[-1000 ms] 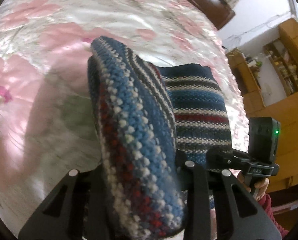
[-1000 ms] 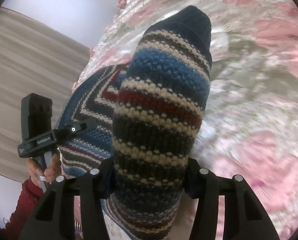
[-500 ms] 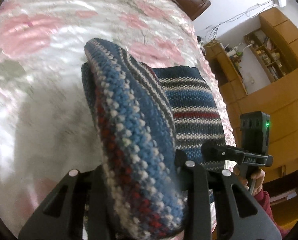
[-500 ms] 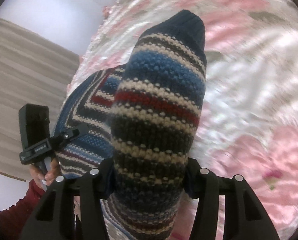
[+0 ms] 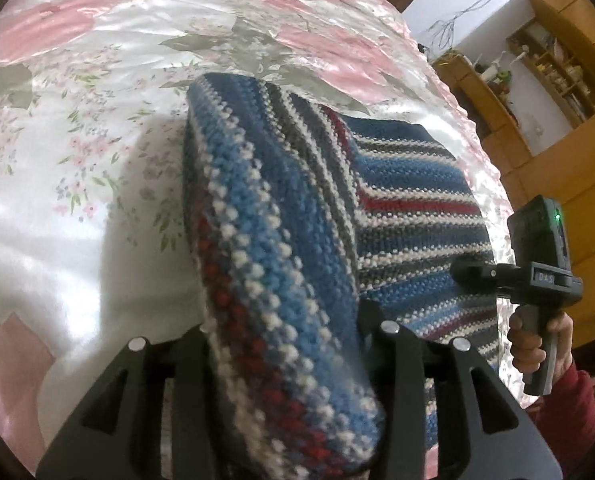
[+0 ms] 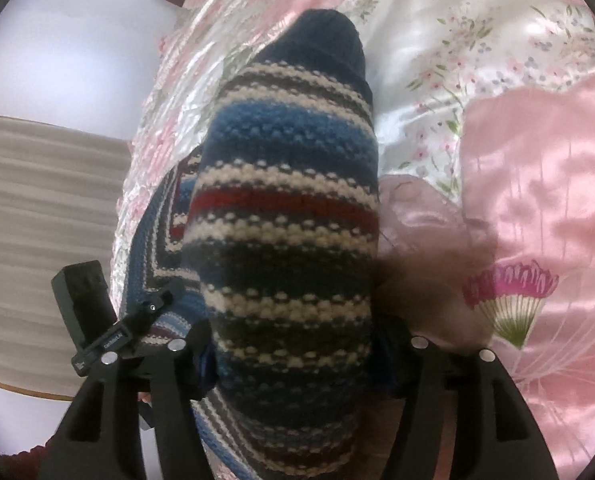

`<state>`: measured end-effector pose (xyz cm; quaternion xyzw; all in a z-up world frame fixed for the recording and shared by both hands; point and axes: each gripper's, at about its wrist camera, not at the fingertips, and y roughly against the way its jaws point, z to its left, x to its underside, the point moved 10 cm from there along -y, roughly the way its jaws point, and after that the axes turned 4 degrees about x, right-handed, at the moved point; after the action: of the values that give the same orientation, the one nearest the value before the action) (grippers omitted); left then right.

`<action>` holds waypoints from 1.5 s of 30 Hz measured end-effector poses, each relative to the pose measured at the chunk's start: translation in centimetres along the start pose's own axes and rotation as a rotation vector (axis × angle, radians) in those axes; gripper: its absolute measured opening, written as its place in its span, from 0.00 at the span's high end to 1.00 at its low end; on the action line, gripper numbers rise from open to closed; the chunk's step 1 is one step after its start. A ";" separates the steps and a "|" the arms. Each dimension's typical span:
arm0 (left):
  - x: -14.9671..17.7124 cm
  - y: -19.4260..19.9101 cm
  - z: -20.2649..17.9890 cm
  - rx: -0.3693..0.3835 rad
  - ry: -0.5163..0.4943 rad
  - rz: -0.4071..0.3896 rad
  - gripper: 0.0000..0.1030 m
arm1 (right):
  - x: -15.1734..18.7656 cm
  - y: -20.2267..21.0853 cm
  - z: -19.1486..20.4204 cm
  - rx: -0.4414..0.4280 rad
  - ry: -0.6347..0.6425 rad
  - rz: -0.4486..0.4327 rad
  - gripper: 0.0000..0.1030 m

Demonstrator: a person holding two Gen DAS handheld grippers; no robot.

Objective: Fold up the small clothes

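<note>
Change: the floral bedspread (image 5: 109,128) slides beneath both cameras; the striped knit garment (image 5: 281,264) stays pinched.
Left gripper (image 5: 285,336): clamped on one knit edge.
Garment: stretched between grippers, above the bedspread.
Right gripper (image 6: 293,344): clamped on the opposite edge.

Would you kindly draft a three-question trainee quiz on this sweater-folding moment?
1. True or false: both the left gripper and the right gripper are shut on the striped knit garment.
2. The garment is held above: A) a wooden table, B) a floral satin bedspread, C) a carpet.
3. Fill in: the light on the right gripper's body glows ____.

Key: 1 true; 2 B; 3 green.
</note>
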<state>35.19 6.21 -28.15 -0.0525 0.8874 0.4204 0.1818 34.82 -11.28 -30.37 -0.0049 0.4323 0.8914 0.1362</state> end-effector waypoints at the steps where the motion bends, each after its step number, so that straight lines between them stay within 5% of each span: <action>1: 0.1 0.5 0.1 -0.005 0.000 -0.001 0.62 | 0.2 0.4 0.1 0.005 0.002 0.004 0.36; 5: 0.4 3.0 -0.8 -0.054 -0.009 -0.015 0.59 | 2.0 2.7 0.6 0.065 0.031 -0.010 0.23; 14: 5.5 8.6 -3.4 -0.190 -0.121 -0.095 0.52 | 9.7 5.3 -0.3 0.091 0.030 0.040 0.22; 16: 6.6 8.3 -2.8 -0.224 -0.124 -0.086 0.52 | 11.3 4.8 -0.6 0.095 0.025 0.059 0.30; 18: 7.4 7.7 -1.5 -0.239 -0.081 -0.059 0.59 | 12.6 4.8 -1.1 0.093 0.011 0.071 0.59; 19: 7.6 7.7 -1.2 -0.234 -0.061 -0.053 0.67 | 12.7 5.0 -1.2 0.110 0.015 0.055 0.63; 23: 7.9 7.8 -0.5 -0.223 -0.024 -0.051 0.69 | 12.7 6.8 0.1 0.075 0.038 0.005 0.75; 28: 9.3 6.1 0.8 -0.234 -0.013 -0.015 0.67 | 13.1 5.7 -1.0 0.157 0.049 0.017 0.76; 41: 9.6 5.8 0.8 -0.260 -0.038 -0.045 0.63 | 12.9 4.5 -1.6 0.147 -0.040 -0.026 0.74; 45: 10.0 7.9 0.5 -0.318 -0.015 -0.062 0.43 | 13.3 5.5 -0.8 0.191 -0.033 -0.061 0.57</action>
<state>24.14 12.26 -26.41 -0.1046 0.8063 0.5500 0.1907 20.52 -12.01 -28.31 0.0097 0.5128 0.8414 0.1705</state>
